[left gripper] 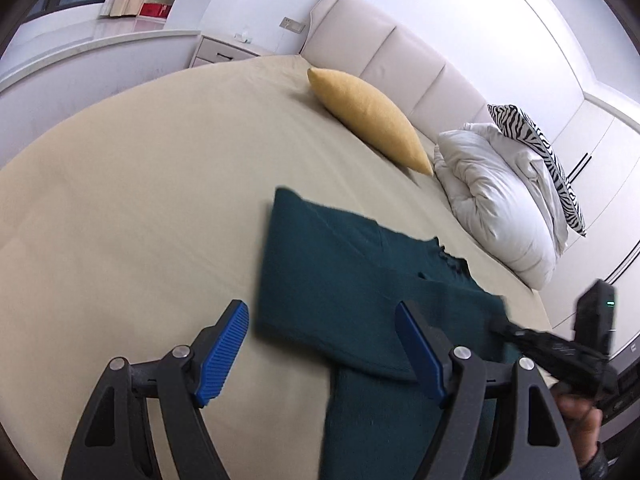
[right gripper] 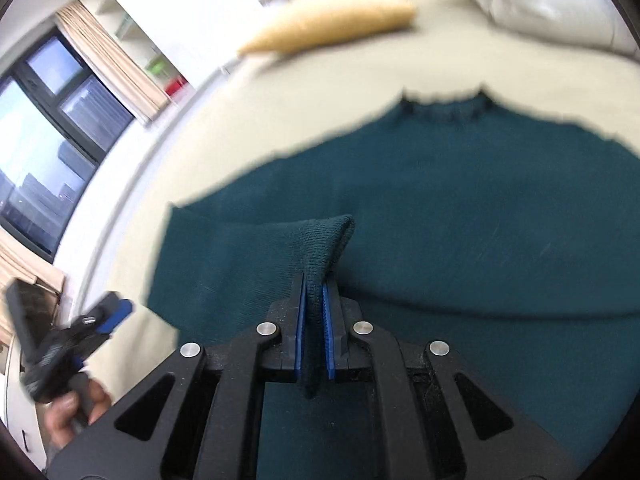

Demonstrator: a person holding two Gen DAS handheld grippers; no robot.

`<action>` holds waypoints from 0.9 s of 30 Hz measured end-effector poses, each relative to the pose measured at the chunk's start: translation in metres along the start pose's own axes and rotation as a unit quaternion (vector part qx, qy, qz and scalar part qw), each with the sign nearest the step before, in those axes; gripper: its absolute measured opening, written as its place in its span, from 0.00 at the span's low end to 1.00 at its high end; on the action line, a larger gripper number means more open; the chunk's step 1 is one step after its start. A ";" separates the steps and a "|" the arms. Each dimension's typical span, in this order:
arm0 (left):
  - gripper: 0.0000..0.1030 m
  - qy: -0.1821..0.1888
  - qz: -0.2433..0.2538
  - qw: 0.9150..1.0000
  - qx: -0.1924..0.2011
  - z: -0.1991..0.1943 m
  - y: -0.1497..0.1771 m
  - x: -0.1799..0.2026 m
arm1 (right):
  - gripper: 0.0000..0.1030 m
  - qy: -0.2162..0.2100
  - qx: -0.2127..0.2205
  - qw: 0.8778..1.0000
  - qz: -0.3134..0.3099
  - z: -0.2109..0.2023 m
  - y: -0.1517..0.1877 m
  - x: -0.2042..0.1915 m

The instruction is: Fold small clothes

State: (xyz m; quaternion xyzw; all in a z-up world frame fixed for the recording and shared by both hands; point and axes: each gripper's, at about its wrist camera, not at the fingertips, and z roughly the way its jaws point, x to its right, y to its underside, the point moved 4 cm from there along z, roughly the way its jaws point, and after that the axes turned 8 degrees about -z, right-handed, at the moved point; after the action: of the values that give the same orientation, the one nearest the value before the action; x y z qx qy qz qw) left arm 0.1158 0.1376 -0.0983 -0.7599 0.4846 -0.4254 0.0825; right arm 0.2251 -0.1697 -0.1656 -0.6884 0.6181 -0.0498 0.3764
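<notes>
Bed [left gripper: 120, 208] with a beige sheet, padded headboard [left gripper: 400, 60] against a white wall; nightstand [left gripper: 224, 50] and a window with curtains off the far left corner. Dark teal sweater [left gripper: 340, 280] lies spread on the sheet just ahead of the left hand-held gripper [left gripper: 320, 344], whose blue pads stand wide apart and released, one over bare sheet, the other over the knit, nothing between them. Left of this gripper the sheet runs bare and wide to the bed's edge; ahead and to the right sit a yellow cushion [left gripper: 372, 120], a bunched white duvet [left gripper: 492, 192] and a zebra-print pillow [left gripper: 536, 140] near the headboard. The right wrist view alone shows the right hand-held gripper [right gripper: 314, 312] clenched on a raised fold of the sweater's knit, with the collar [right gripper: 444, 108] beyond it toward the cushion and the rest of the garment flat below. Each view catches the other gripper at its margin, held in a person's hand [right gripper: 76, 412]. Both views are motion-blurred at the garment's edges.
</notes>
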 end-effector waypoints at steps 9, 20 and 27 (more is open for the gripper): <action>0.79 -0.044 0.029 0.998 -0.031 0.067 -0.033 0.023 | 0.06 0.088 0.018 0.995 0.030 -0.058 -0.025 0.122; 0.75 -0.115 0.081 0.987 -0.073 0.140 -0.041 0.039 | 0.06 0.061 0.008 0.995 0.073 -0.043 0.001 0.168; 0.09 -0.106 0.101 0.987 -0.072 0.145 -0.043 0.044 | 0.06 0.068 0.004 0.996 0.065 -0.027 0.004 0.168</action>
State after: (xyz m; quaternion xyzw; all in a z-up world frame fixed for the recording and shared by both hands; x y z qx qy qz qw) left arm 0.2568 0.0826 -0.1407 -0.7523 0.5763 -0.2956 0.1211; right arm 0.2464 -0.3309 -0.2155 -0.6401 0.6857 -0.0745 0.3384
